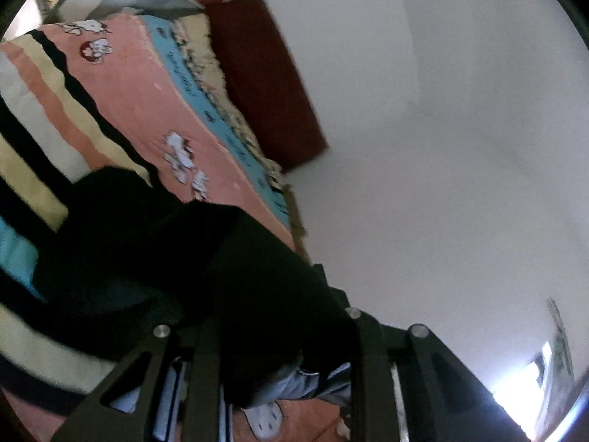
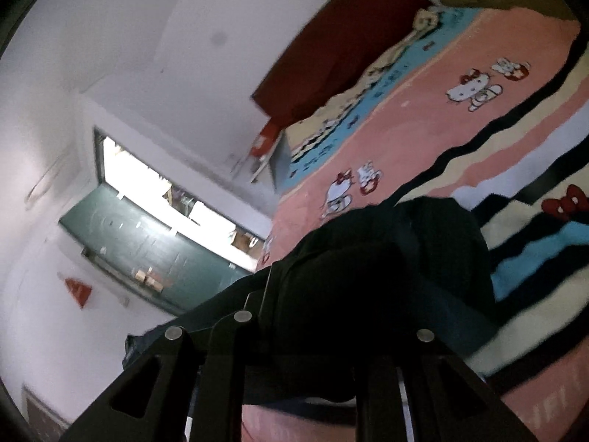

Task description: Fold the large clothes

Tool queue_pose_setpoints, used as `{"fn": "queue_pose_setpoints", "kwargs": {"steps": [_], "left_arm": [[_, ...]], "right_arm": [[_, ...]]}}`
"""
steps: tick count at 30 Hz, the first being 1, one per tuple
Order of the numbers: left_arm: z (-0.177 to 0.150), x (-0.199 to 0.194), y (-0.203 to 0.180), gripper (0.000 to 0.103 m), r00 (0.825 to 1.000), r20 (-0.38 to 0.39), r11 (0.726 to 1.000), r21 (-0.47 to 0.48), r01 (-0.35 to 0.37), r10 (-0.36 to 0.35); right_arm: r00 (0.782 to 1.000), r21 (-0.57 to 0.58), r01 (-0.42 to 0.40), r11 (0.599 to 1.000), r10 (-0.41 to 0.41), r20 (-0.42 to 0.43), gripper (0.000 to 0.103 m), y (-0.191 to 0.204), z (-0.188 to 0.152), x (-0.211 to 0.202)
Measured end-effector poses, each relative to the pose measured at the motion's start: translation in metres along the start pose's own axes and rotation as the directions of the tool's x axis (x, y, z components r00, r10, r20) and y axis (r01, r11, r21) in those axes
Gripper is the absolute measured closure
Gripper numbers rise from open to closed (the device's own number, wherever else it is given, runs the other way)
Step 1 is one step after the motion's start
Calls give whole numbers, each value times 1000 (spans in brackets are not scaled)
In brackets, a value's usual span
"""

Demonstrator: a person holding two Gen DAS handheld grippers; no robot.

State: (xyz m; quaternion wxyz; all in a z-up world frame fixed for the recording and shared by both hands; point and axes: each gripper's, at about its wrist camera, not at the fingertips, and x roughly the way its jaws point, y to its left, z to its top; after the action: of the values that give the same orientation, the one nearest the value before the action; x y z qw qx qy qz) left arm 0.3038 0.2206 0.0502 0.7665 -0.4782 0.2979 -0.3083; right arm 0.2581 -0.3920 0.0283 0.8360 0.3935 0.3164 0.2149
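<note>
A large black garment point(image 1: 176, 258) hangs between both grippers above a bed with a pink cartoon-cat blanket point(image 1: 147, 110). My left gripper point(image 1: 279, 335) is shut on the black garment, and the cloth fills the gap between its fingers. My right gripper point(image 2: 313, 331) is shut on the same black garment point(image 2: 386, 269), which bulges over its fingers. Both views are tilted and blurred. The fingertips are hidden by the cloth.
The bed blanket point(image 2: 460, 118) has pink, cream, black and blue stripes. A dark red headboard point(image 1: 265, 81) stands against the white wall point(image 1: 441, 147). A bright window point(image 2: 165, 191) over a green panel shows in the right wrist view.
</note>
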Motion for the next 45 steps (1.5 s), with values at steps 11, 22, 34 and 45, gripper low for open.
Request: {"fn": "queue_pose_setpoints", "kwargs": {"steps": [11,22,34,45], "left_arm": [[83,142,102,81,945,-53,944,-57,-325,322],[84,181,174,78,956,-109,954,-104,-283,272],[116,87,120,47,996,75,972,-234,-30,49],[74,136,29,46,920,-118,919,183,-349,373]], "right_arm": [[984,231,180,956,-175,-42,84,-80,66,141],[983,313,182,932,-172,-59,82,-138,71,214],[991,251,47,967,-76,107,31,-93,84,140],[937,-286,315,905,-345,-59,31,44,41,179]]}}
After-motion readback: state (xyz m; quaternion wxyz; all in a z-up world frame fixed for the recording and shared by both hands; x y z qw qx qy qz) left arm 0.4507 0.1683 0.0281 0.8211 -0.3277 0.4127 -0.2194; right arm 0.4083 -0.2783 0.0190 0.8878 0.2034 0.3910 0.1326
